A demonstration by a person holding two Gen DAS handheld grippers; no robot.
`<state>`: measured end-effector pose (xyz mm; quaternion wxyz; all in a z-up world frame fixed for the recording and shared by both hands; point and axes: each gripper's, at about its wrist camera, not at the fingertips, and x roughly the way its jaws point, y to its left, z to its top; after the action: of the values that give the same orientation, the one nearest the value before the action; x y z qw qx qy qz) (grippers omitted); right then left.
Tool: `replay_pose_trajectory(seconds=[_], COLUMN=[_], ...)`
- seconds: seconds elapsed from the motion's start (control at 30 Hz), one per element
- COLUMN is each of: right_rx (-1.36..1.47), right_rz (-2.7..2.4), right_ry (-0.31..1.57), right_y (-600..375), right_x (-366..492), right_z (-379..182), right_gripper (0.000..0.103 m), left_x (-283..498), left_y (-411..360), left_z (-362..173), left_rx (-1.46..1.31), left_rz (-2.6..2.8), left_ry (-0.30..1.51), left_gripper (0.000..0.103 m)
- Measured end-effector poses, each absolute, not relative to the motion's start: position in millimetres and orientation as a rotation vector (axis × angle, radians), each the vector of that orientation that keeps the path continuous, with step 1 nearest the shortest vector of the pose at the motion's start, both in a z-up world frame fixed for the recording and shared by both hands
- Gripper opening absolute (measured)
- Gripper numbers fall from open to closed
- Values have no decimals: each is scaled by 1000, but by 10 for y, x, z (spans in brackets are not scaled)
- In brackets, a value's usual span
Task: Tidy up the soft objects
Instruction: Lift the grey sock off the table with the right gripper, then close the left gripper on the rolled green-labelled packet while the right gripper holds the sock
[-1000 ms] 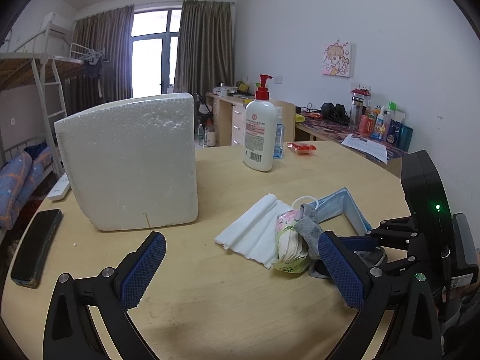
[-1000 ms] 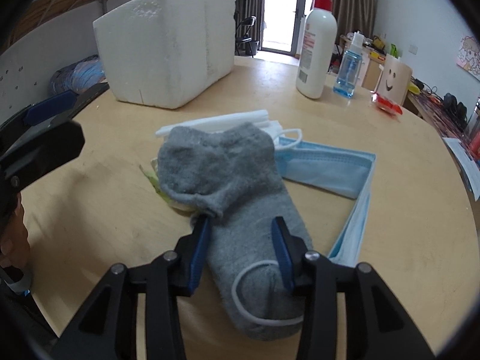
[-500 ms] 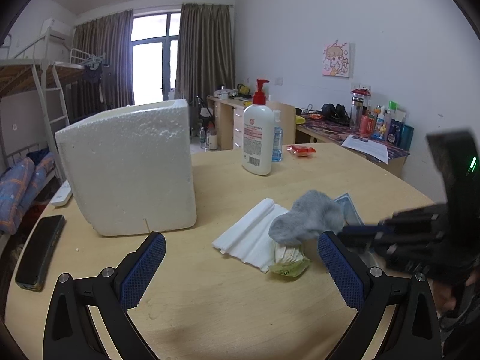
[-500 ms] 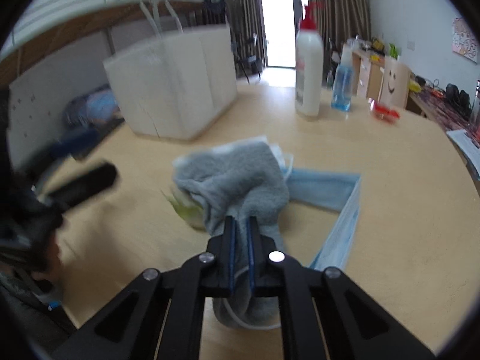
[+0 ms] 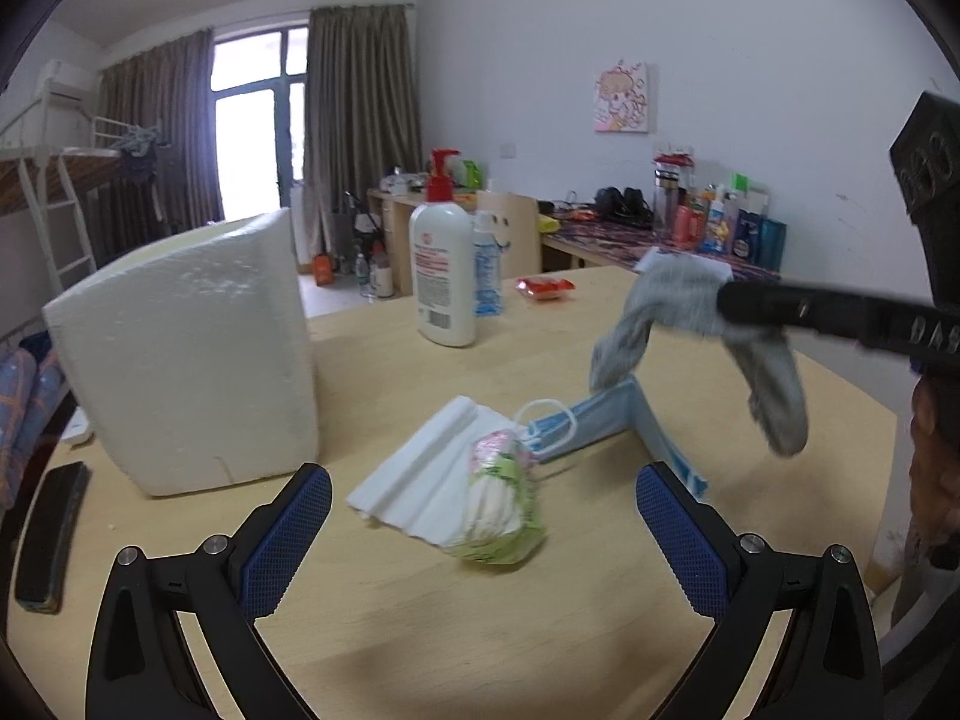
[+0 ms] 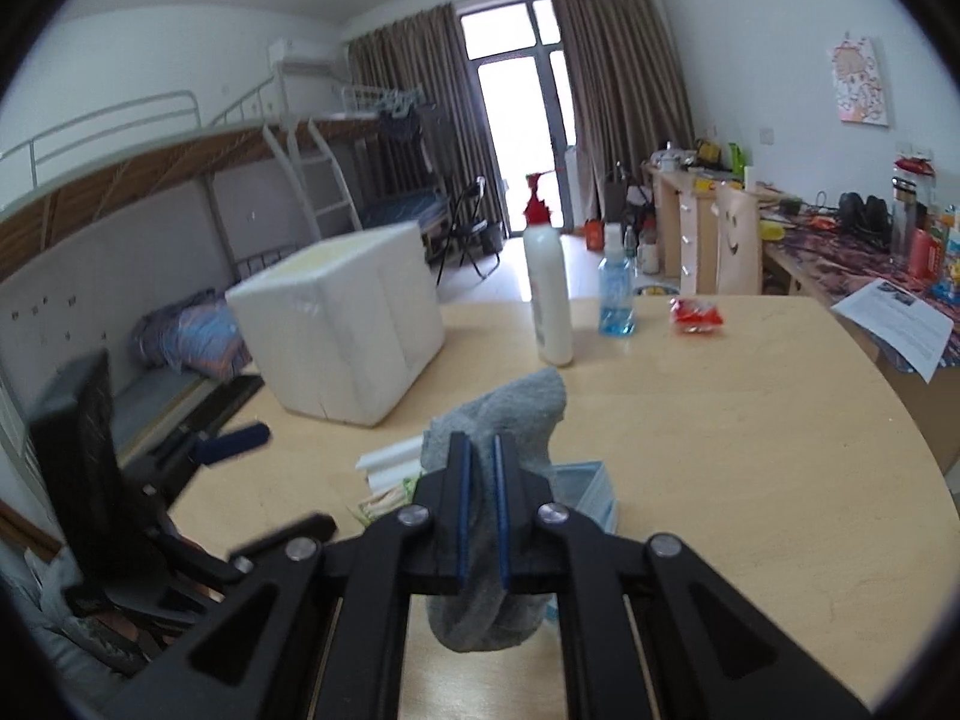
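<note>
A grey sock (image 6: 510, 414) hangs in the air above the wooden table (image 6: 750, 450), pinched in my right gripper (image 6: 480, 456), which is shut on it. In the left wrist view the same grey sock (image 5: 678, 306) droops from both sides of the black right gripper (image 5: 729, 300). Below it lie a blue face mask (image 5: 606, 423), a folded white cloth (image 5: 432, 474) and a green-and-pink packet (image 5: 501, 504). My left gripper (image 5: 474, 516) stands open low over the table, just in front of the packet, holding nothing.
A white foam box (image 5: 186, 354) stands at the left of the table. A pump bottle (image 5: 443, 276), a small blue bottle (image 6: 617, 297) and a red packet (image 5: 546, 287) sit farther back. A black phone (image 5: 51, 534) lies at the left edge. A person's hand (image 5: 933, 468) shows at right.
My right gripper closed on the grey sock and lifted it off the pile. The mask, cloth and packet stay on the table. The left gripper shifted slightly.
</note>
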<state>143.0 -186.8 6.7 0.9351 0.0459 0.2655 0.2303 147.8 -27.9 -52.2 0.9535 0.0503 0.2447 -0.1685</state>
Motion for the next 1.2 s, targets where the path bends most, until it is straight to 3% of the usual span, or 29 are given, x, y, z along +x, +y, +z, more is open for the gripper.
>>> replay_pose_trajectory(seconds=[0.37,0.53,0.63,0.8,0.93,1.0,1.13,1.2], right_rx=[191,209,214,224,227,231,232,232], right_rz=[406,396,394,393,389,387,386,385], right_ry=[493,518,526,528,536,537,536,536], right_y=[-2265,-2350,-2398,-2448,-2469,-2471,-2479,-2480], right_x=[1358,1370,1367,1350,1350,1348,1339,1335], right_z=[52,-42,-84,-117,-144,-145,-142,-139], right_gripper=[10,10,10,10,10,10,10,10], left_x=[1657,1770,1836,1930,1986,1988,2010,2024], left_y=[-539,-598,-652,-697,-698,-695,-716,-720], left_z=[-621,-717,-770,-861,-910,-918,-948,-960], left_rx=[123,120,131,146,148,156,163,166], left_rz=[-402,-409,-409,-398,-371,-365,-370,-360], left_ry=[571,624,658,715,760,766,796,801], left_gripper=[102,96,90,70,66,56,49,40])
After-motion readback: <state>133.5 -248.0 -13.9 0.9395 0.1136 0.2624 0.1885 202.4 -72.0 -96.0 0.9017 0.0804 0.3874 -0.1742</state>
